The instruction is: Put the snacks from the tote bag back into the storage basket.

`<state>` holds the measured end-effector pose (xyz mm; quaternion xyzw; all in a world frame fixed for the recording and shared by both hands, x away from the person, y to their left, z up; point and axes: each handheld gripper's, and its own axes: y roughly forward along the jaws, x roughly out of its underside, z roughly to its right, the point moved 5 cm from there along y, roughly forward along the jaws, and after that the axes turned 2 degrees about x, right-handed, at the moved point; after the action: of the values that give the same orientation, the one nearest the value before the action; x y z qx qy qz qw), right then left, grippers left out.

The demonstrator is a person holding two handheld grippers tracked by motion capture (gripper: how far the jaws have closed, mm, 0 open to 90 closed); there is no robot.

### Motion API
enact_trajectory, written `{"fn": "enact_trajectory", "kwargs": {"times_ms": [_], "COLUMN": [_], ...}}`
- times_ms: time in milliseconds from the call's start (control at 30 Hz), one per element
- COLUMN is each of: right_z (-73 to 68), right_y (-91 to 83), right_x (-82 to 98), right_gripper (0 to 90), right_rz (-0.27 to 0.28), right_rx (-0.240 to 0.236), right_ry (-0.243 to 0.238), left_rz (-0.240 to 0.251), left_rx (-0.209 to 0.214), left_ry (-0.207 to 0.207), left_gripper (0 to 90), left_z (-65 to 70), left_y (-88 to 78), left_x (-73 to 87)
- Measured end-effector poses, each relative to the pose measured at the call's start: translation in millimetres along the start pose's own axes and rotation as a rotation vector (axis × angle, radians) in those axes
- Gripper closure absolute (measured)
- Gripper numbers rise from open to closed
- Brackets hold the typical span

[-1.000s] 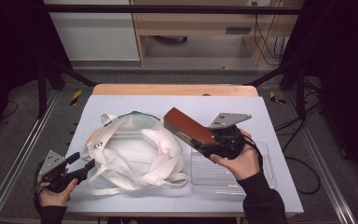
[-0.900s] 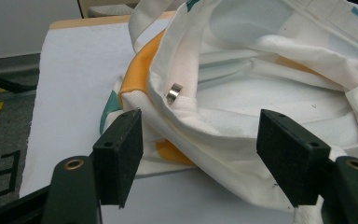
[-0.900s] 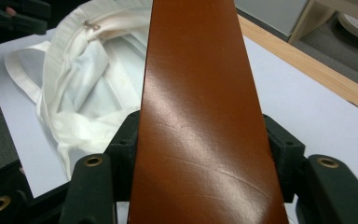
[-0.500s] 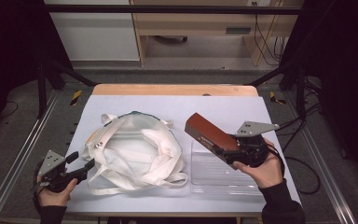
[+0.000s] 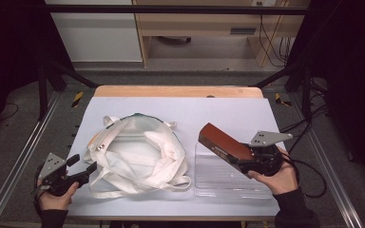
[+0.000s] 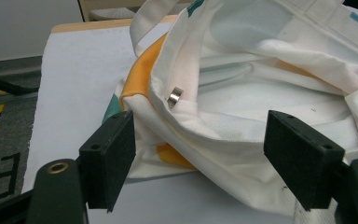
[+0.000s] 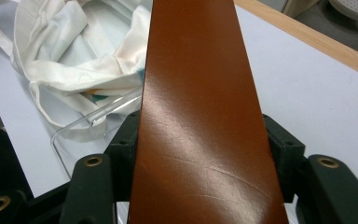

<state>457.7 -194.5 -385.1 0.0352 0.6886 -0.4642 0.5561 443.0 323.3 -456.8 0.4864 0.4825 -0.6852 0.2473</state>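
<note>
1. A dim workshop, cables trailing along the floor, and in the middle a desk [image 5: 228, 114] under a pale sheet
2. On the right, the right tongs [image 5: 241, 160] are clenched on a long brown box [image 5: 221, 143], jaws pressing both its long sides; the box juts up-left, held just above a clear plastic tray [image 5: 228, 183]
3. That angle looks deliberate: nose aimed at the bag, ready to slide in, or else to be set down on the tray, I can't call it
4. The white tote bag [image 5: 138, 159] lies crumpled at centre-left, mouth gaping upward, straps [image 5: 171, 183] spilling toward the tray
5. The left tongs [image 5: 83, 167] stand released at the bag's near-left rim; their jaws have just been opening, with the hem and its metal snap [image 6: 175, 96] lying between them untouched
6. In the way: the loose straps and the sagging, folded-in rim, which with nothing holding it could catch the box
</note>
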Motion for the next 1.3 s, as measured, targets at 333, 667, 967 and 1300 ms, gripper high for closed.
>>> {"fn": "enact_trajectory", "kwargs": {"times_ms": [333,667,967,1300], "right_z": [2.0,5.7,7.0,5.0], "right_y": [4.0,11.3,16.5,27.1], "right_x": [12.6,26.2,32.8,39.9], "right_gripper": [43.3,43.3,43.3,43.2], "right_rz": [-0.018,-0.046,-0.047,-0.087], "right_rx": [-0.020,-0.042,-0.081,-0.090], "right_ry": [-0.035,-0.053,-0.062,-0.101], "left_rz": [-0.002,-0.003,-0.007,-0.008], "left_rx": [0.002,0.003,0.005,0.005], "left_ry": [0.002,0.001,0.001,0.002], "left_gripper": [25.5,26.0,26.1,26.2], "left_z": [0.3,0.1,0.1,0.1], "left_y": [0.2,0.2,0.5,0.5], "left_x": [0.0,0.1,0.3,0.4]}}
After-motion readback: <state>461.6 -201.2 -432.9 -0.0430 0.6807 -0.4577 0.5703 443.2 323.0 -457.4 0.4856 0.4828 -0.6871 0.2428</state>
